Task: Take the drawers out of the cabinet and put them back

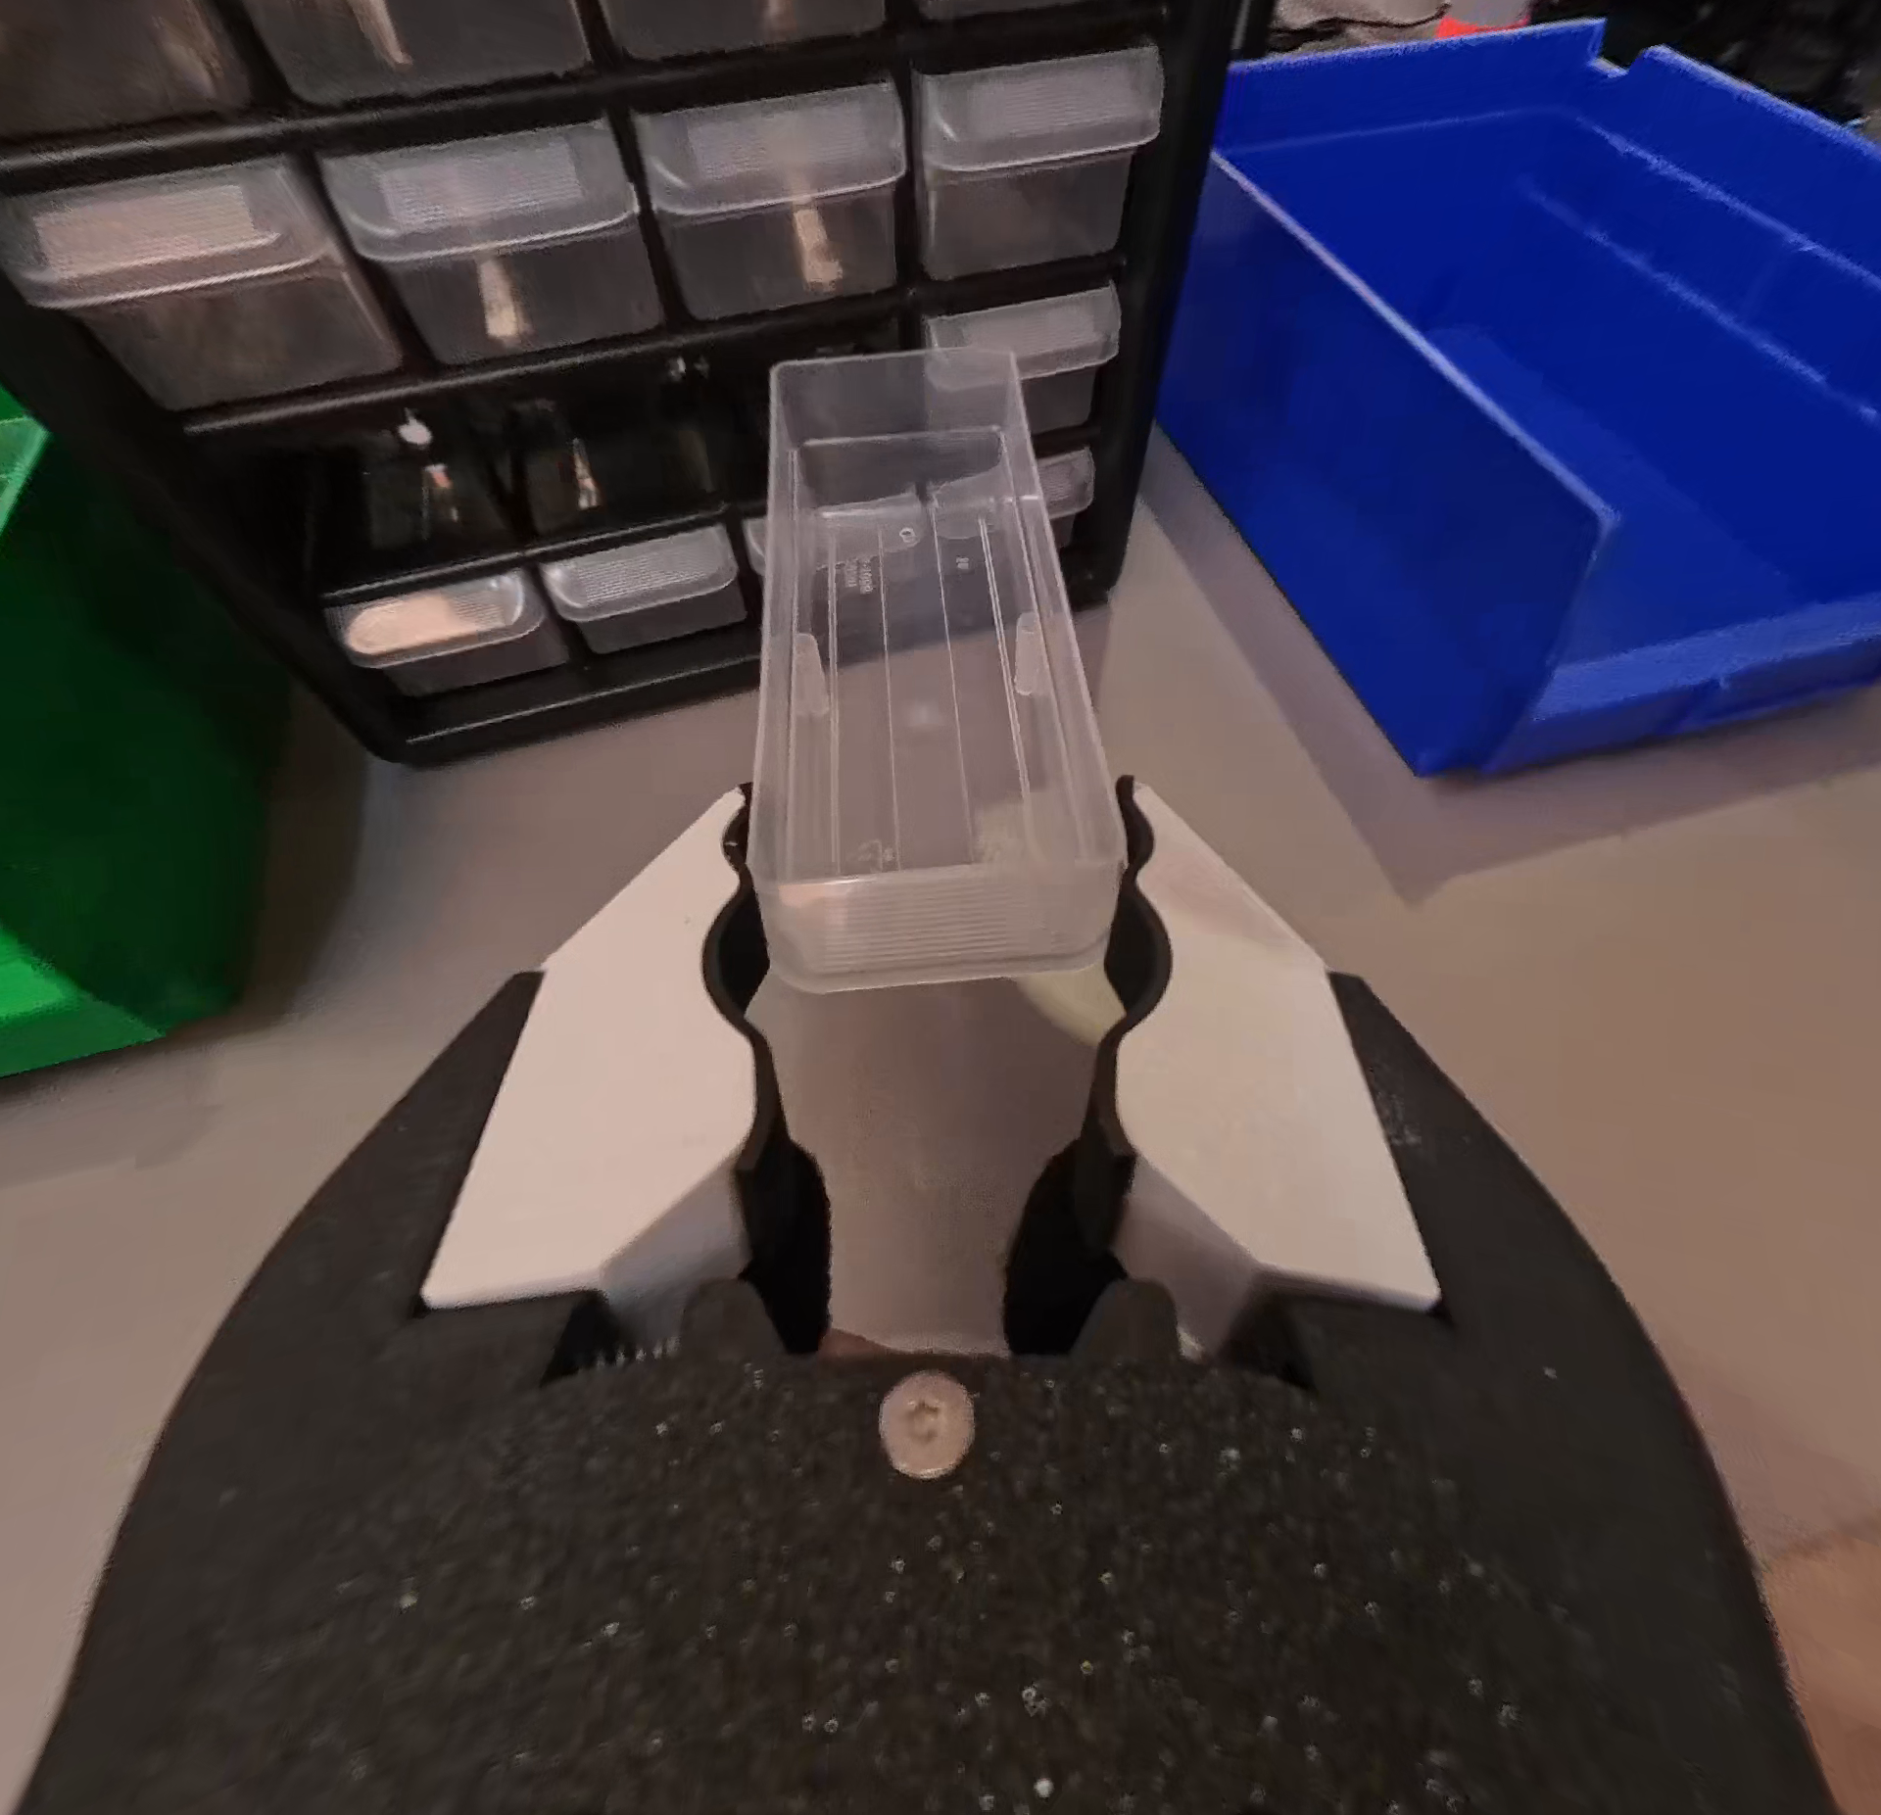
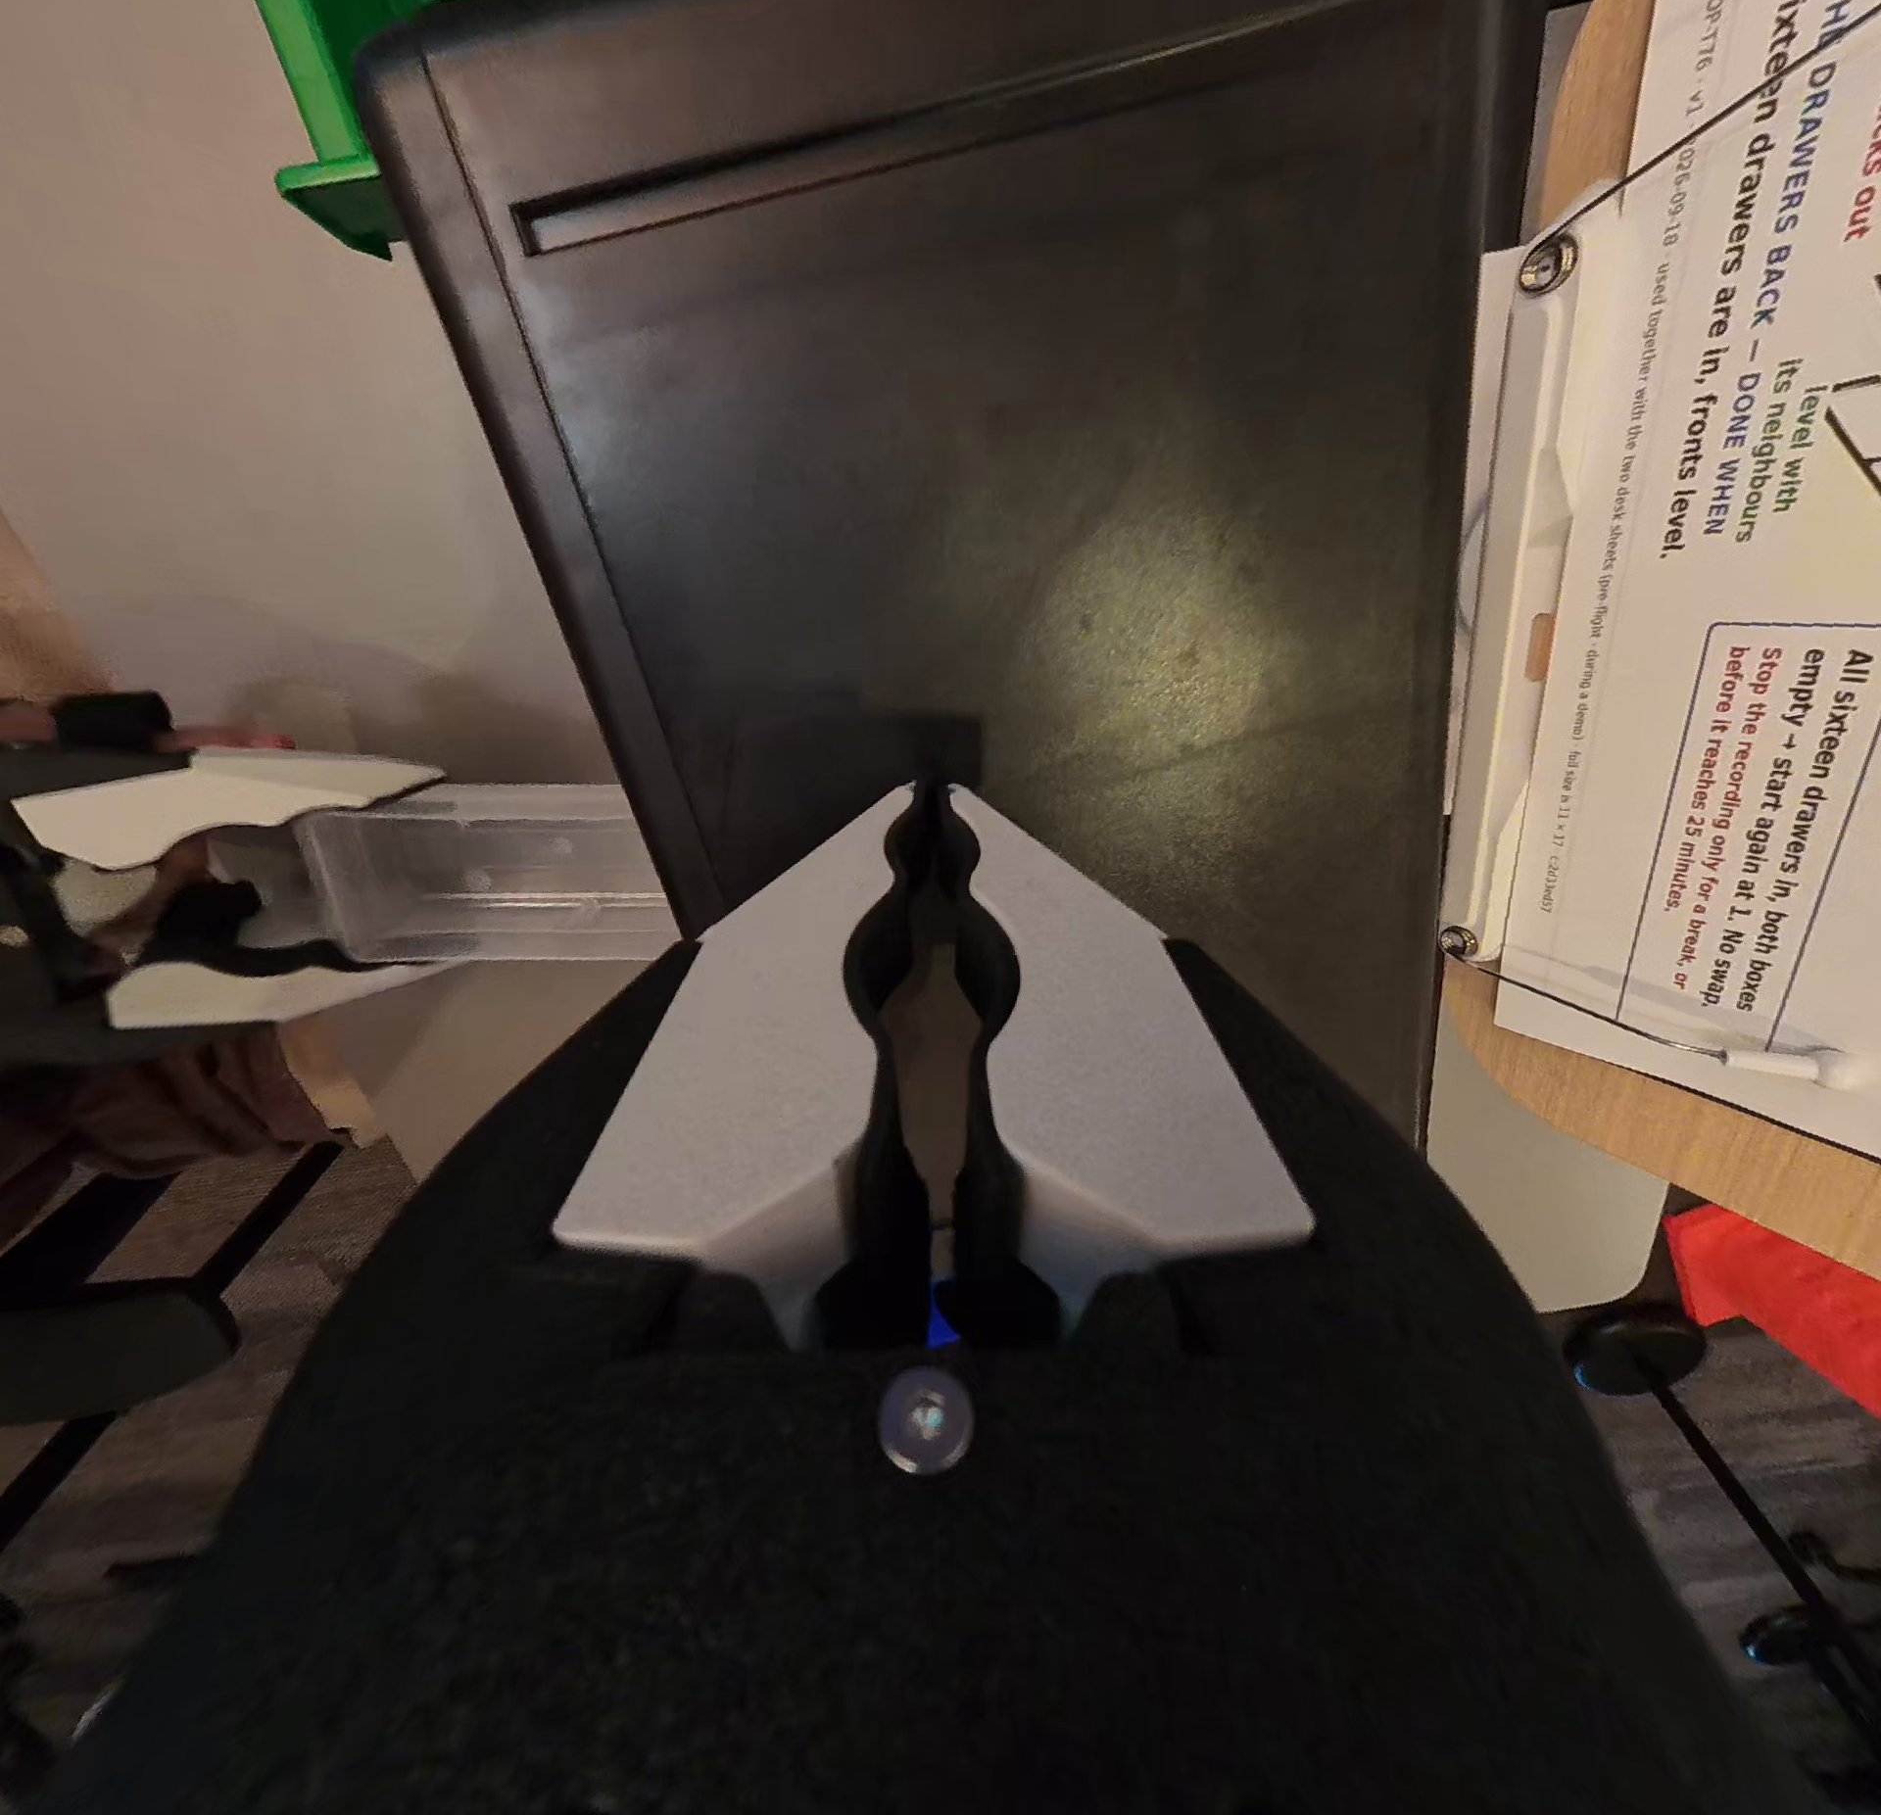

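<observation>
My left gripper (image 1: 931, 830) is shut on the near end of a clear plastic drawer (image 1: 921, 667) and holds it above the table. The drawer's far end points at the third row of the black cabinet (image 1: 1186, 240). I cannot tell whether that end is inside a slot. Two slots (image 1: 438, 484) left of it stand open and dark. Other clear drawers (image 1: 489, 240) sit in the cabinet. My right gripper (image 2: 931, 799) is shut and empty, with its tips at the cabinet's black side wall (image 2: 1018, 443). The left gripper (image 2: 204, 881) and its drawer (image 2: 489, 881) also show there.
A blue bin (image 1: 1527, 392) stands right of the cabinet and a green bin (image 1: 102, 749) left of it, also showing in the right wrist view (image 2: 326, 87). A printed sheet (image 2: 1679, 545) lies on a wooden board at the right. A red object (image 2: 1781, 1278) lies below it.
</observation>
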A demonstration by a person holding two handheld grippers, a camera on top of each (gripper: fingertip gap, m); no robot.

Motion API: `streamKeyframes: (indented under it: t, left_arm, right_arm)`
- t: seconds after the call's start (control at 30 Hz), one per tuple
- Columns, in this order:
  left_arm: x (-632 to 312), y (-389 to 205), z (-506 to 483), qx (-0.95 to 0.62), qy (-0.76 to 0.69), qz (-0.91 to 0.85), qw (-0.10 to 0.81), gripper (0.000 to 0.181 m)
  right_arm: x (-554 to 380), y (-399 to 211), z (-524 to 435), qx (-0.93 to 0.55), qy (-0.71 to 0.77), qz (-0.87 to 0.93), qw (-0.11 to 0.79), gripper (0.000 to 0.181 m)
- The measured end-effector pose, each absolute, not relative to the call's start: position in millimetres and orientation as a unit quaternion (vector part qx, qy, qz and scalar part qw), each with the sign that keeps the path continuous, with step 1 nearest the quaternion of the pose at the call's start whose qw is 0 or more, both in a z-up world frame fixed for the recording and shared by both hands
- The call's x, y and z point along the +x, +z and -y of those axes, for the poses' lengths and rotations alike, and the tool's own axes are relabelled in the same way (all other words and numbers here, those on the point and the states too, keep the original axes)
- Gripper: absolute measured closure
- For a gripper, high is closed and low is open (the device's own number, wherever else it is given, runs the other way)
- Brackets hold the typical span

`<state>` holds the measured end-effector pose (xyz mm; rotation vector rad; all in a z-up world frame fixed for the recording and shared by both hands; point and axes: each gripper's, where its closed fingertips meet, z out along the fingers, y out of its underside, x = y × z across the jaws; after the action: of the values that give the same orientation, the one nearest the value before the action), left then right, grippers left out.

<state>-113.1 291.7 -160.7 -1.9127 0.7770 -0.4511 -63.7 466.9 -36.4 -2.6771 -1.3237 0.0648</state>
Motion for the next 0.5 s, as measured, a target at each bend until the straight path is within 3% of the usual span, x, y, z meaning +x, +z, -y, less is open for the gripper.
streamKeyframes:
  t: [0.5]
  left_arm:
    - [-101, -170, -308, -0.818, -0.174, -0.26, 0.484, 0.116]
  right_arm:
    - [-64, -36, -467, -0.893, 0.024, 0.44, 0.091, 0.181]
